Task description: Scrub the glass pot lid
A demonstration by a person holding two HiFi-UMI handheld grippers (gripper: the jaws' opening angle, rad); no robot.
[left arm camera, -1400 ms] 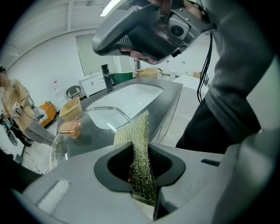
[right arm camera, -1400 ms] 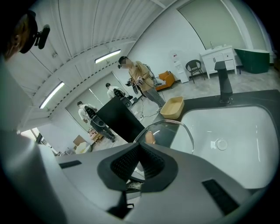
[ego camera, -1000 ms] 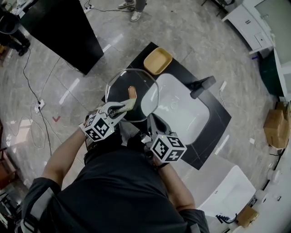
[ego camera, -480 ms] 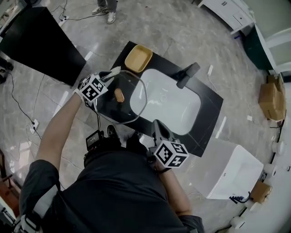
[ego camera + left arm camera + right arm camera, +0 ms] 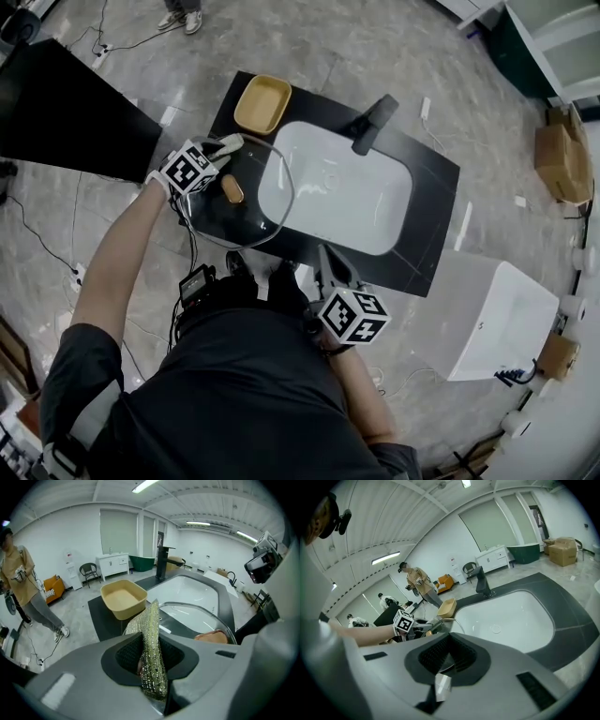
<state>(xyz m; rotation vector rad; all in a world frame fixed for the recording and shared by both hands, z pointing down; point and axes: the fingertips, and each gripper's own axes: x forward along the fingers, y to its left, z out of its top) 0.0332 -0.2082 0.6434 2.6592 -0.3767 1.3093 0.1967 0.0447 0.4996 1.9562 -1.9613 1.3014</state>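
While the right gripper point(image 5: 447, 658) is clamping the lid point(image 5: 211, 220) by its rim, the left gripper point(image 5: 150, 656) is pinching a soft scrubber point(image 5: 152, 620) near this probably slippery, brittle glass.

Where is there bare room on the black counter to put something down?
The counter strip right of the sink is bare, and so is the strip between the tan tub and the faucet. The left end is crowded: glass lid, tub and left gripper.
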